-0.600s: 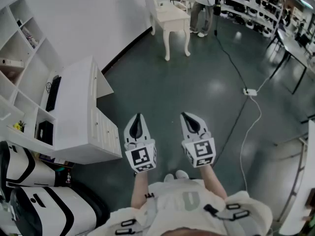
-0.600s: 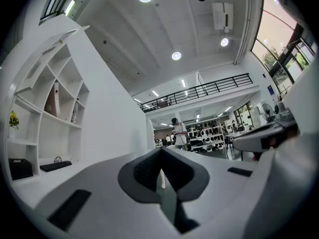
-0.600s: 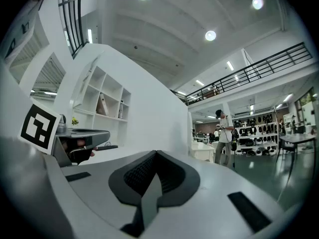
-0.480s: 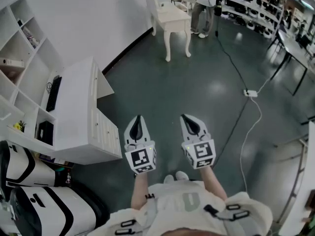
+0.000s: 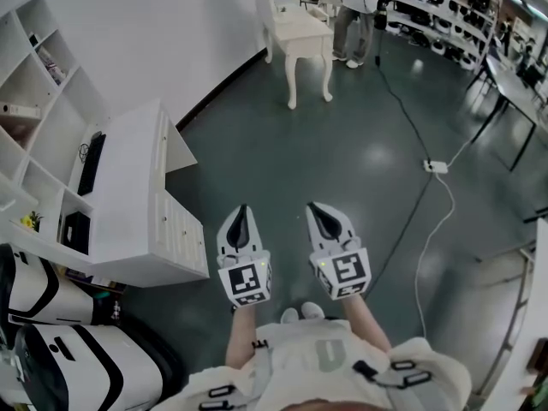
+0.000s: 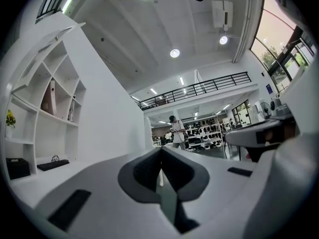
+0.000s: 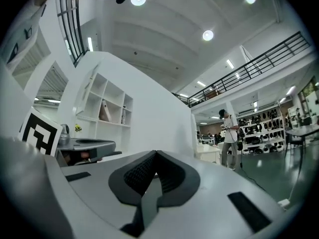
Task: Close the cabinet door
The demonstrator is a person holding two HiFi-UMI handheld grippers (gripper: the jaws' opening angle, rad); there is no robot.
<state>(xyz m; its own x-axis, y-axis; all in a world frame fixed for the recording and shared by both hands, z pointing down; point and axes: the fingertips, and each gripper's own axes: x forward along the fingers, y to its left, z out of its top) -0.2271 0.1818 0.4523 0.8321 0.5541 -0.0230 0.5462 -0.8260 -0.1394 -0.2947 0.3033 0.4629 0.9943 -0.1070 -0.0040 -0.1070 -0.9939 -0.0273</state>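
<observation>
Holding both tools level above the floor [image 5: 342,135], you had the left hand-held gripper [image 5: 240,216] and the right hand-held gripper [image 5: 319,214] each with jaws pressed together on nothing. Both hung right of the white cabinet [image 5: 128,187], well apart from its door [image 5: 181,150], which stood swung out.

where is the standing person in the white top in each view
Head view: the person stands at the top edge, right of centre.
Left gripper view: small, at mid-height, just right of centre.
Right gripper view: small, at mid-height, well right of centre.
Shared landmark: the storage racks just behind the person, to their right in both gripper views.
</observation>
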